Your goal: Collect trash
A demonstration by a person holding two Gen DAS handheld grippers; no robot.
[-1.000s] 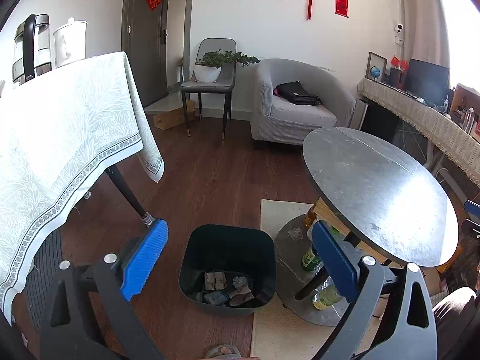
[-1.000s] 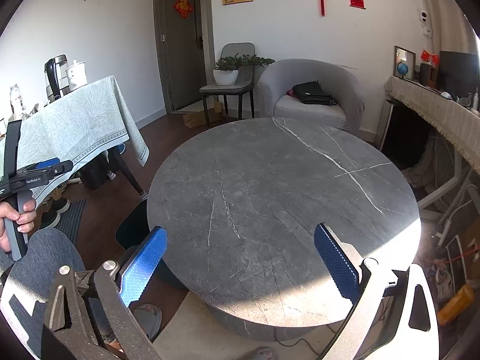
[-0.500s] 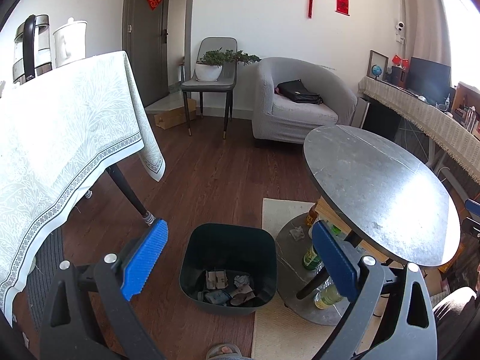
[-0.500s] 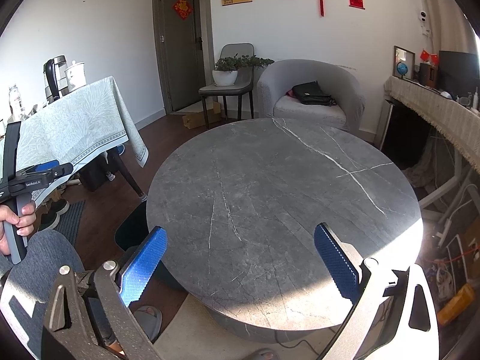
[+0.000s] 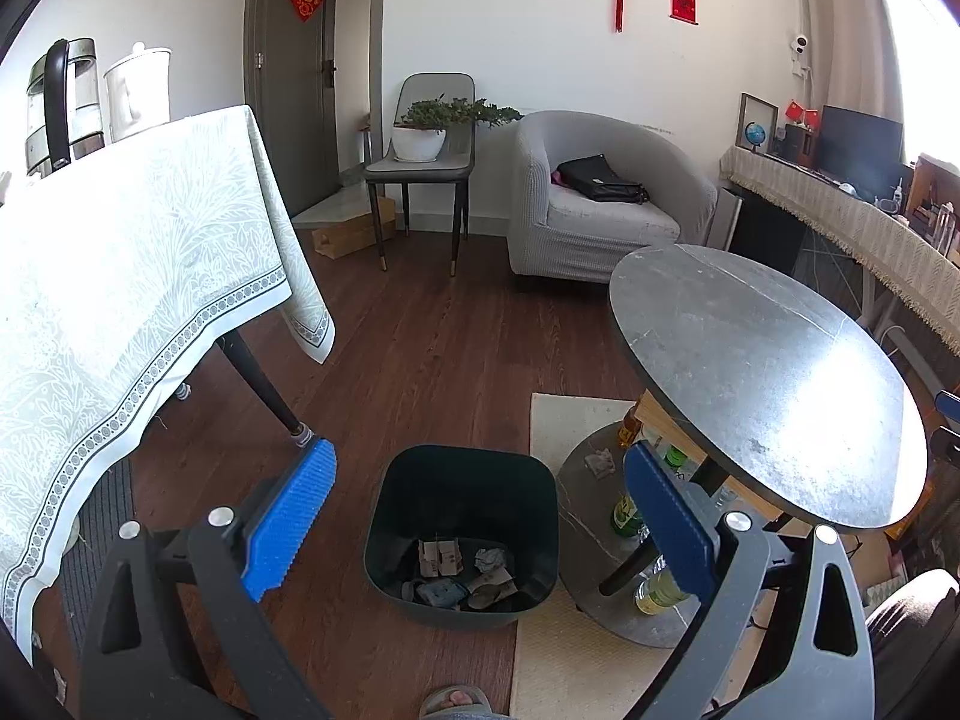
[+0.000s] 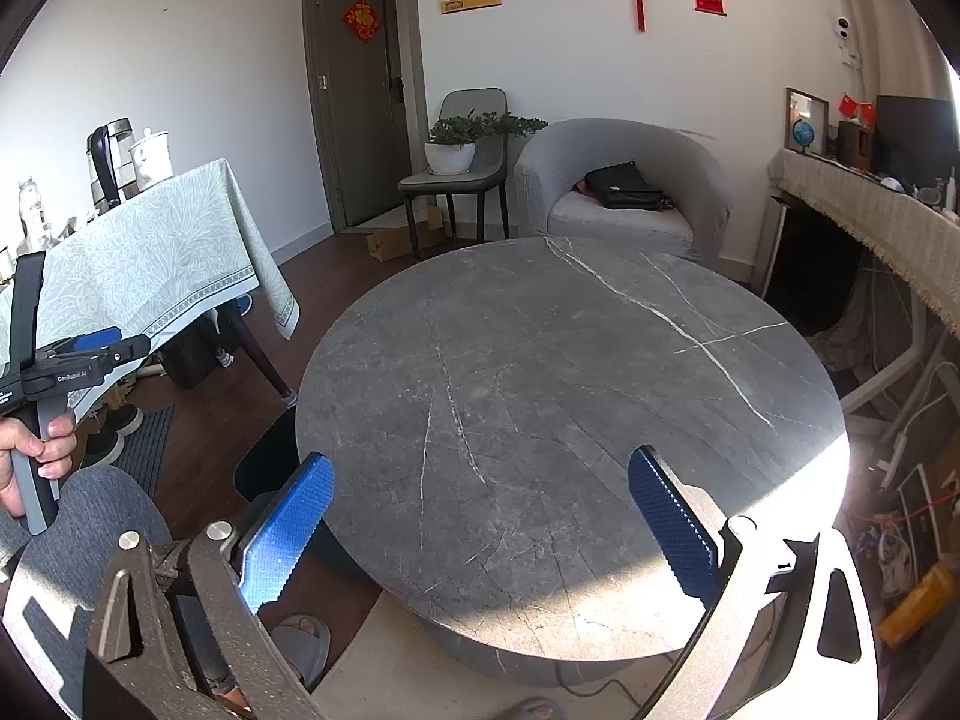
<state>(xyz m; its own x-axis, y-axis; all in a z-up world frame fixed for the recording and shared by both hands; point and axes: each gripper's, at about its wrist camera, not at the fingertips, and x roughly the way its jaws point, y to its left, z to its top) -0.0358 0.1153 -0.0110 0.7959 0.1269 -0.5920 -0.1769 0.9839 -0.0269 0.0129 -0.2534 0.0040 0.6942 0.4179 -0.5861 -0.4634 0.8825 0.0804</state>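
White "GenRobot.AI" lettering marks the left gripper (image 6: 90, 341), jaws apart.

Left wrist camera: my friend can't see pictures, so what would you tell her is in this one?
The open, empty left gripper hangs over a dark bin on the wooden floor, with crumpled trash at its bottom. A round grey table stands to the right, with bottles on its lower shelf.

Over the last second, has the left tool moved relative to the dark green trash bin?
Barely: the left tool stays open above the dark green trash bin, which drifted only slightly lower in view.
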